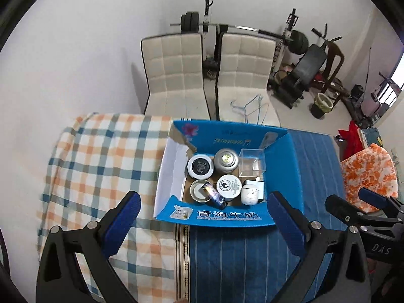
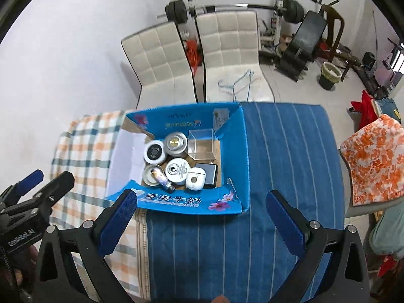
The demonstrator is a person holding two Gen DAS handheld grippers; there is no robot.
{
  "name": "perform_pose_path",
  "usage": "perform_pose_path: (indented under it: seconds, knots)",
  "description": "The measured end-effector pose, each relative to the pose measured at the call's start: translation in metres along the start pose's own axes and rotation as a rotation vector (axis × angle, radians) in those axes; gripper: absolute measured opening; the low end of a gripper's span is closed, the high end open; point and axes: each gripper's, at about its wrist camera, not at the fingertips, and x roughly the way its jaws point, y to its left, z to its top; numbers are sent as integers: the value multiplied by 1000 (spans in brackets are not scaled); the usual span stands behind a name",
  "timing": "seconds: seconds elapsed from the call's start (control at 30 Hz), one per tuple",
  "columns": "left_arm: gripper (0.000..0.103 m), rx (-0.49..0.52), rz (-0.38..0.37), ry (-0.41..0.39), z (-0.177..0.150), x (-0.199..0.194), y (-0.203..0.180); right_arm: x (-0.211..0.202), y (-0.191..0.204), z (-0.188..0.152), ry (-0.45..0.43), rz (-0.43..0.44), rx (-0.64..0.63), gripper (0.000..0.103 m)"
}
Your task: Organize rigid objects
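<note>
Jars, tins and small cases sit packed together in the blue carton [image 1: 227, 217], which rests on the worktop [image 2: 277, 151] where a plaid cloth [image 1: 101, 151] meets a blue striped one. Most should handle as stiff, light things: the black-lidded jar [image 1: 200, 166] and the white tin [image 1: 229, 186] offer round sides to pinch across, though smooth lids may slip. The clear plastic box [image 1: 251, 162] looks brittle and thin-walled (best taken by opposite walls, gently). The white earbud case [image 2: 195, 178] is rounded and likely slick, and a small dark tube [image 1: 214, 194] lies tilted across an open tin. The left gripper [image 1: 202, 224] and the right gripper [image 2: 202, 219] both stand wide apart and hold nothing, hovering just short of the carton's near flap. Beyond the worktop stand two cream chairs [image 1: 209, 75] and gym equipment against a white wall.
</note>
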Motion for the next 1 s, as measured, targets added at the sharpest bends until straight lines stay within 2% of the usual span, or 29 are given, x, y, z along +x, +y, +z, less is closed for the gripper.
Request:
perform_pose_path:
  seconds: [0.2, 0.37, 0.67, 1.0]
  knots:
    - [103, 22, -5, -22, -10, -39, -2, -62, 11, -19, -71, 1, -22, 103]
    - [103, 27, -13, -31, -19, -58, -3, -91, 17, -32, -92, 6, -20, 103]
    - [103, 49, -23, -59, -26, -76, -2, -110, 16, -44, -99, -16, 6, 103]
    - [103, 41, 4, -64, -25, -80, -5, -109, 9, -34, -135, -74, -33, 103]
